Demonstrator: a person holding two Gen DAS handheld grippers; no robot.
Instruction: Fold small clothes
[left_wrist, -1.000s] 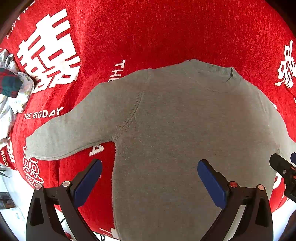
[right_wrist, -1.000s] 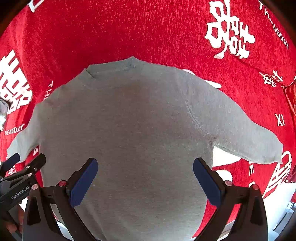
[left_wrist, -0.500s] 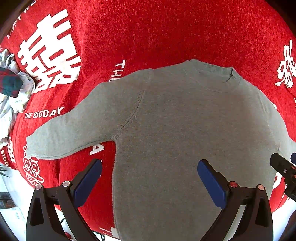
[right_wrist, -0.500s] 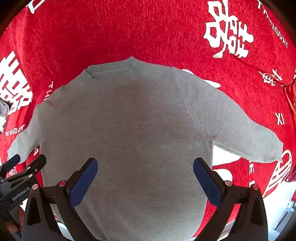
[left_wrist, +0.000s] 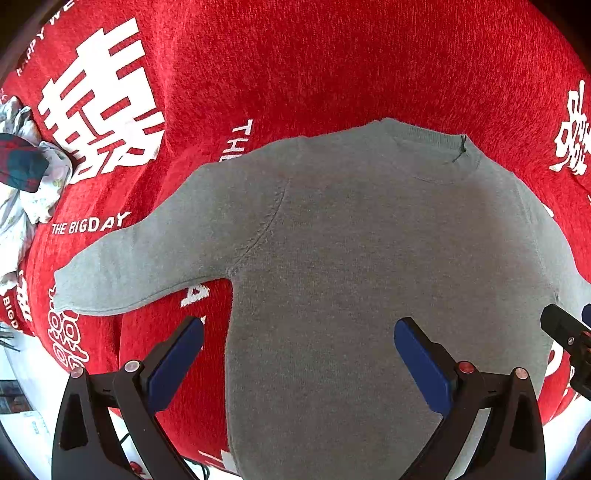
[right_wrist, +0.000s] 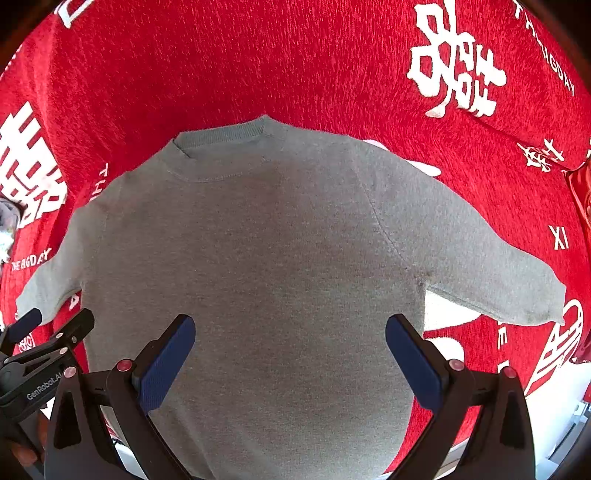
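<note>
Across the whole surface lies a red cloth, fuzzy and printed with white characters and lettering; spread flat on it, neck away and hem near, is the grey sweater, a soft, matte knit with both sleeves out to the sides; it looks light and limp, likely to sag and drag, so a pinch at a cuff or shoulder seam seems best. At the far left edge sits a small heap of other clothes. Both the left gripper and right gripper hover over the lower body, jaws wide apart, holding nothing.
</note>
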